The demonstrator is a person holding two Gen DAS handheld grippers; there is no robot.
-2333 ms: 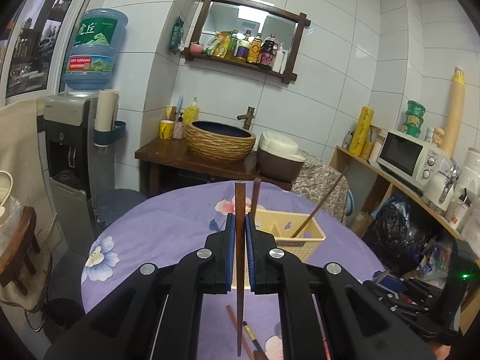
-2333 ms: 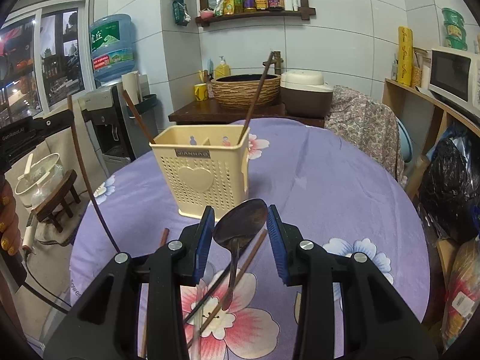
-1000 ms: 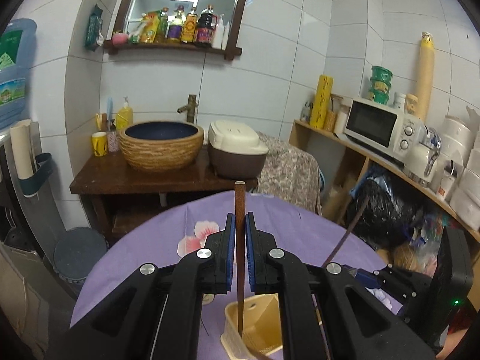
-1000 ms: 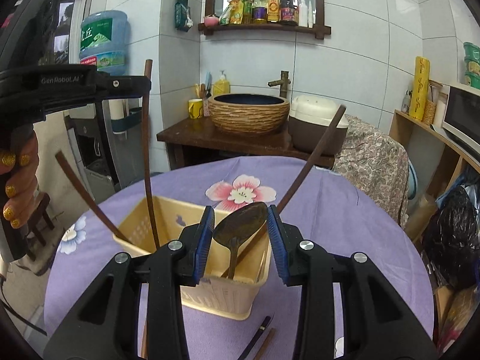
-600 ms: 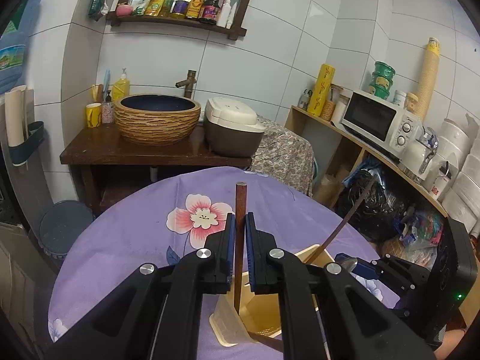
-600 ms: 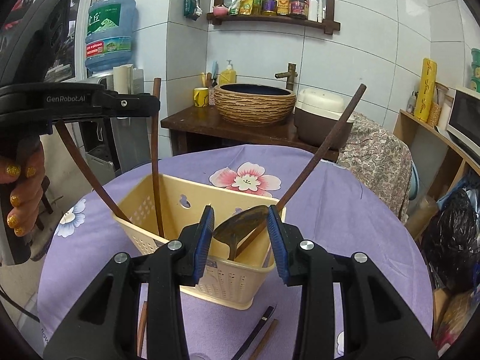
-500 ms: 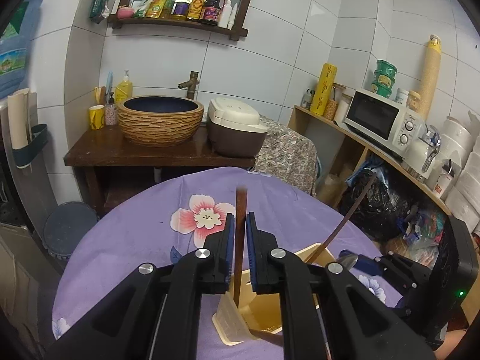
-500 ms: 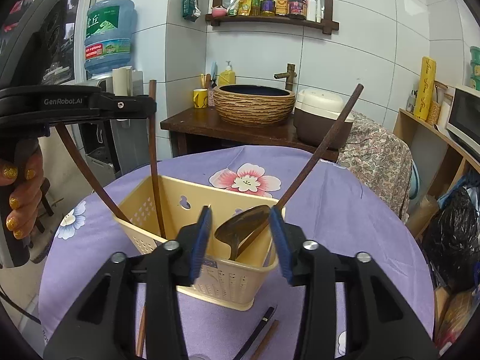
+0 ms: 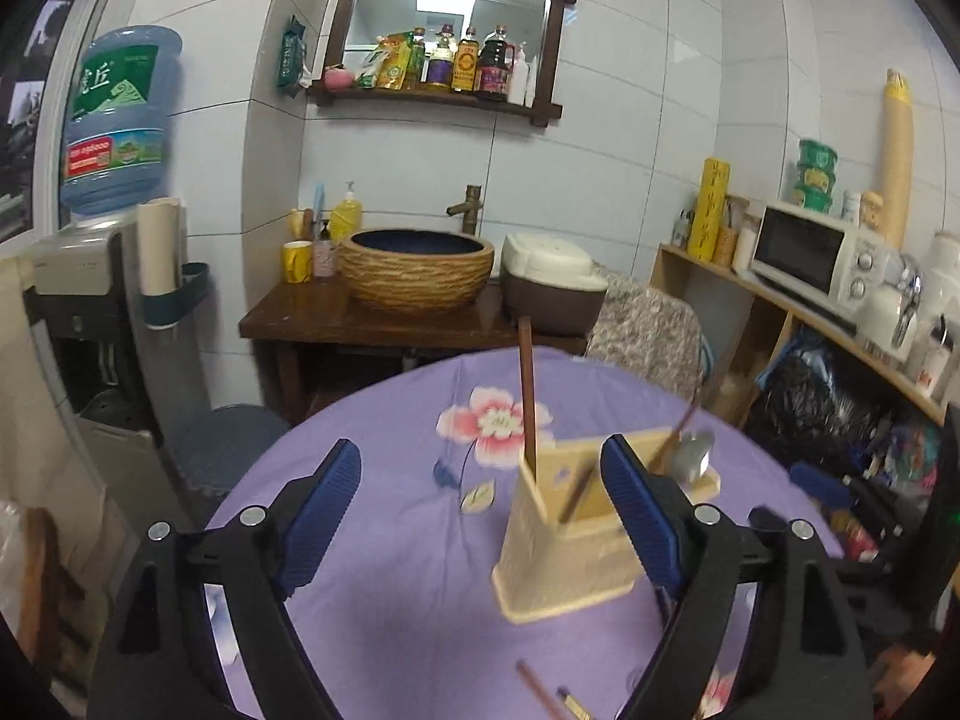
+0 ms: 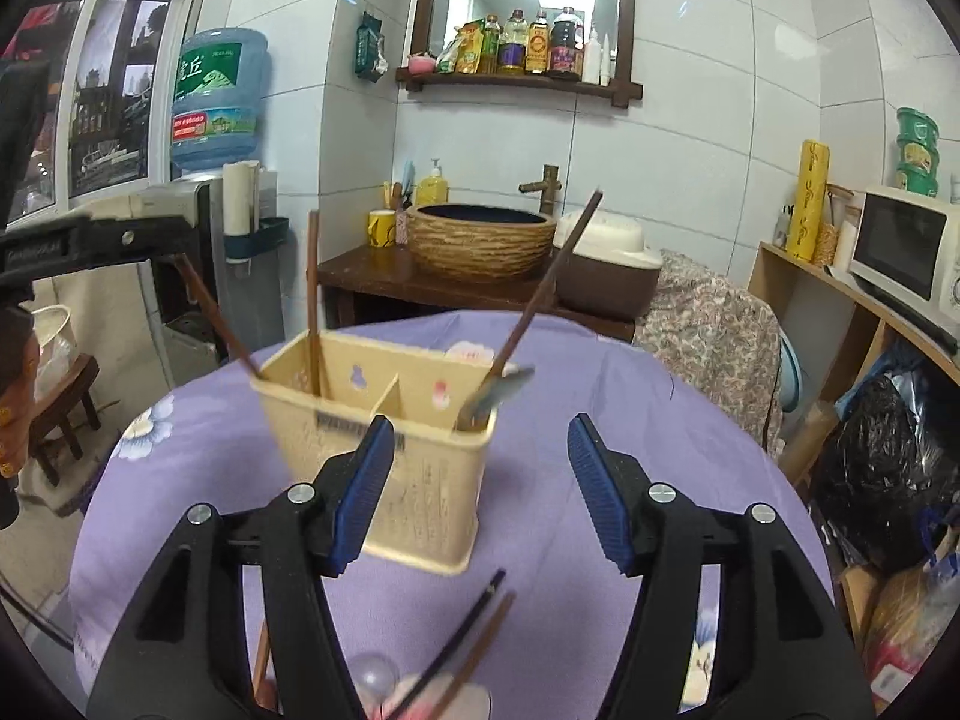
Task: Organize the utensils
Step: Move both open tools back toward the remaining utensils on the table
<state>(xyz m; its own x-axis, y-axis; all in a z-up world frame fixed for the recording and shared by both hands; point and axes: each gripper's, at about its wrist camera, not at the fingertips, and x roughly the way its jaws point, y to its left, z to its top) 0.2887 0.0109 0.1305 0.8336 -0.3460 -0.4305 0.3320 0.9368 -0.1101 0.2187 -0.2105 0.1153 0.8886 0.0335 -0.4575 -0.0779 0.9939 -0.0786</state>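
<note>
The cream utensil basket (image 10: 384,450) is seen standing upright on the purple-clothed counter (image 10: 630,420), and everything else is placed relative to it. The left tongs (image 9: 480,504) are held level just short of the basket, blue pads spread wide apart with nothing between them. The right tongs (image 10: 480,474) are likewise held level on the near side of the basket, spread wide and empty.

In the basket's left compartment a dark chopstick (image 10: 312,300) stands nearly upright, and another (image 10: 216,318) leans outward over the left wall. In the right compartment a third chopstick (image 10: 540,294) leans right, and a metal spoon (image 10: 501,396) rests at the rim beside it. Loose chopsticks (image 10: 468,636) lie on the counter in front of the basket.
</note>
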